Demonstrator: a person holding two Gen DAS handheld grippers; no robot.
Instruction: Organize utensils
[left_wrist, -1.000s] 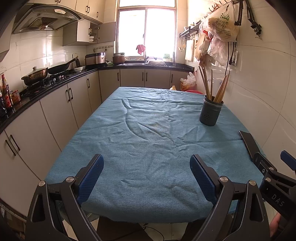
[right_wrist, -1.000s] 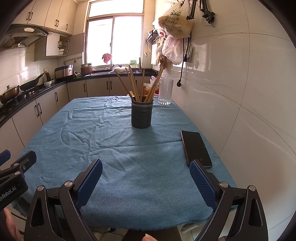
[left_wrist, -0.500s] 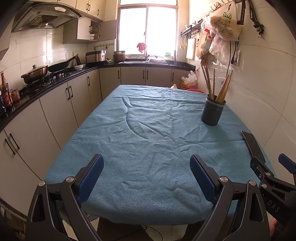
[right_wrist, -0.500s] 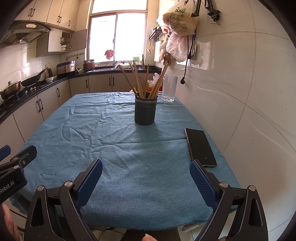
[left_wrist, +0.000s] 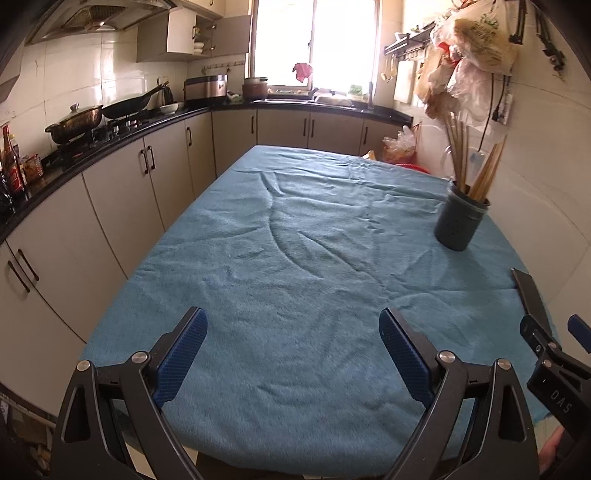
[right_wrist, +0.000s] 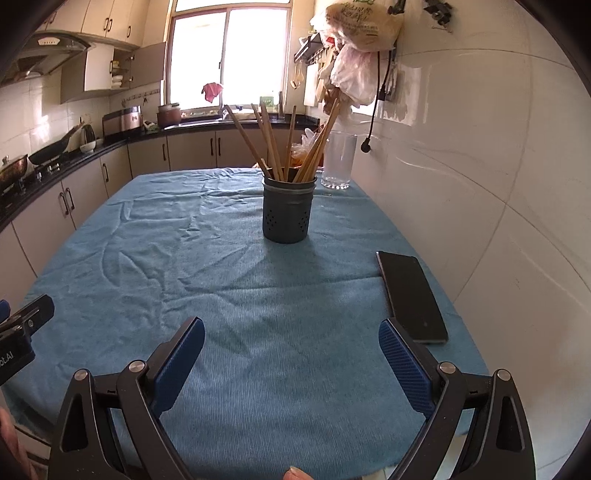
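Kitchen, blue-clothed desk. Chopsticks all upright in holder; none loose beside holder. Fits pre-unload or finished. Left gripper, right gripper: jaws released, empty.

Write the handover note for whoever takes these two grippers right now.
Left gripper: open, holding nothing, over the near edge of the blue cloth.
Right gripper: open, holding nothing, facing the holder.
Chopsticks all stand in the dark holder, upright on the cloth; none lie loose in view.
A glass stands behind the holder; a phone lies flat by the wall.
This fits utensils already gathered, or a holder still to be sorted; check before moving.
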